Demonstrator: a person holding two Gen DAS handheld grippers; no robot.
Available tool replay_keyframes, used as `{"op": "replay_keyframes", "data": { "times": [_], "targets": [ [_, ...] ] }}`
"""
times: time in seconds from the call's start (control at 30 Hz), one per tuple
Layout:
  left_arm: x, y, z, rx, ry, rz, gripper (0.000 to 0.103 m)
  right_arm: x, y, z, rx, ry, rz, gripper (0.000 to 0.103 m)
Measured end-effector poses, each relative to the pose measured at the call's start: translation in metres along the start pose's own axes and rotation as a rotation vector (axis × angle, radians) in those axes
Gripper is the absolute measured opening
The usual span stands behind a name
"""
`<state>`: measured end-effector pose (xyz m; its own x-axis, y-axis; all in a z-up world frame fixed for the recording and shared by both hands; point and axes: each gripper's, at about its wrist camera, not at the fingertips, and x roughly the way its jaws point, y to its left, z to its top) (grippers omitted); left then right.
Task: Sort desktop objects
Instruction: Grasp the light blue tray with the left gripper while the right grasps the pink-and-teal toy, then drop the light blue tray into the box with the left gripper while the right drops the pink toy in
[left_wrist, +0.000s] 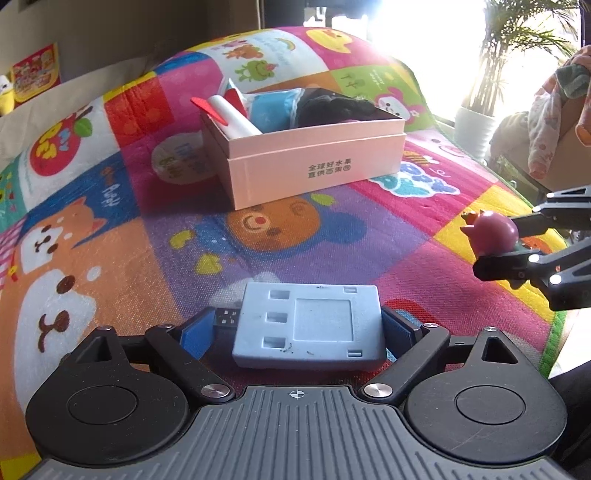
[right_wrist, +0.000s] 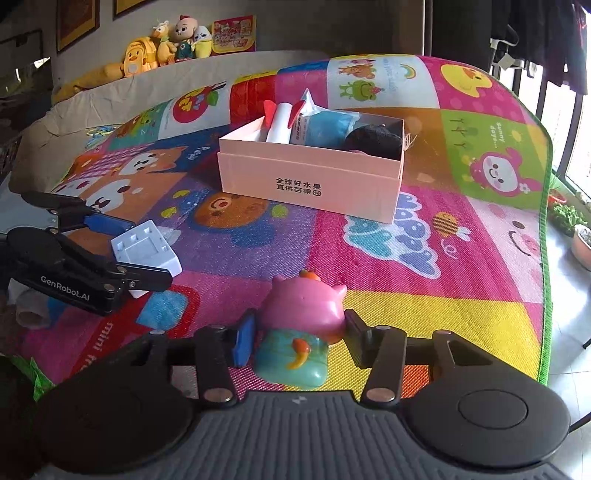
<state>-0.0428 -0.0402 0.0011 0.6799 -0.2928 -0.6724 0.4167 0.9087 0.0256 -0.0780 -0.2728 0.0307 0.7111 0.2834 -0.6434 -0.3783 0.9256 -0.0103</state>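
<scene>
**Both grippers loaded, box ahead**

Pink-and-teal toy figure (right_wrist: 299, 328) sits clamped between the right gripper (right_wrist: 299, 332) pads, above the play mat (right_wrist: 424, 314). Left gripper (left_wrist: 308, 328) pinches the pale blue block (left_wrist: 308, 325) across its long axis. Ahead of both lies the pink box (right_wrist: 310, 181), already part filled, with open mat between. Neither hand looks clearly nearer.

Box (right_wrist: 310, 184) sits mid-mat (right_wrist: 406, 295), holding a tube (right_wrist: 280, 127) and pouch (right_wrist: 325, 129); toy figure (right_wrist: 299, 321) in front, plastic block (right_wrist: 146, 249) to its left.
</scene>
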Motion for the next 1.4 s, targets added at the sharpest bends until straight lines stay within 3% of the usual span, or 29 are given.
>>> {"op": "replay_keyframes", "data": {
  "times": [0.13,0.23,0.4,0.53,0.63,0.8,0.97,1.07,1.2,1.23,1.27,1.3,1.4],
  "targets": [
    [-0.019,-0.012,0.001,0.044,-0.026,-0.033,0.095,-0.021,0.001,0.008,-0.042,-0.040,-0.006,0.049],
    [-0.038,-0.015,0.021,0.070,-0.115,-0.025,0.095,-0.043,-0.006,0.022,-0.054,-0.099,-0.024,0.049],
    [-0.042,-0.006,0.086,0.066,-0.284,0.034,0.095,-0.075,-0.019,0.054,-0.057,-0.229,-0.070,0.049],
    [-0.019,0.008,0.149,-0.033,-0.413,0.028,0.095,-0.086,-0.023,0.074,-0.054,-0.297,-0.079,0.049],
    [0.004,0.015,0.181,-0.064,-0.375,-0.038,0.100,-0.083,-0.025,0.086,-0.049,-0.304,-0.093,0.049],
    [0.002,0.019,0.156,-0.064,-0.354,0.005,0.101,-0.081,-0.032,0.088,-0.055,-0.290,-0.102,0.049],
    [0.004,0.019,0.101,-0.034,-0.233,0.031,0.101,-0.072,-0.038,0.103,-0.018,-0.273,-0.039,0.049],
    [0.005,0.019,0.080,-0.046,-0.200,0.028,0.101,-0.063,-0.039,0.128,0.000,-0.291,0.038,0.049],
    [0.004,0.025,0.071,-0.093,-0.203,0.003,0.101,-0.026,-0.045,0.178,0.059,-0.257,0.056,0.049],
    [0.002,0.026,0.069,-0.099,-0.209,0.000,0.101,-0.012,-0.048,0.190,0.074,-0.237,0.055,0.055],
    [0.001,0.028,0.068,-0.106,-0.215,-0.002,0.101,0.001,-0.050,0.199,0.082,-0.218,0.046,0.069],
    [-0.001,0.030,0.066,-0.115,-0.221,-0.006,0.102,0.015,-0.052,0.206,0.094,-0.211,0.019,0.073],
    [-0.003,0.038,0.060,-0.150,-0.225,-0.019,0.102,0.050,-0.048,0.220,0.078,-0.181,-0.009,0.074]
  ]
}}
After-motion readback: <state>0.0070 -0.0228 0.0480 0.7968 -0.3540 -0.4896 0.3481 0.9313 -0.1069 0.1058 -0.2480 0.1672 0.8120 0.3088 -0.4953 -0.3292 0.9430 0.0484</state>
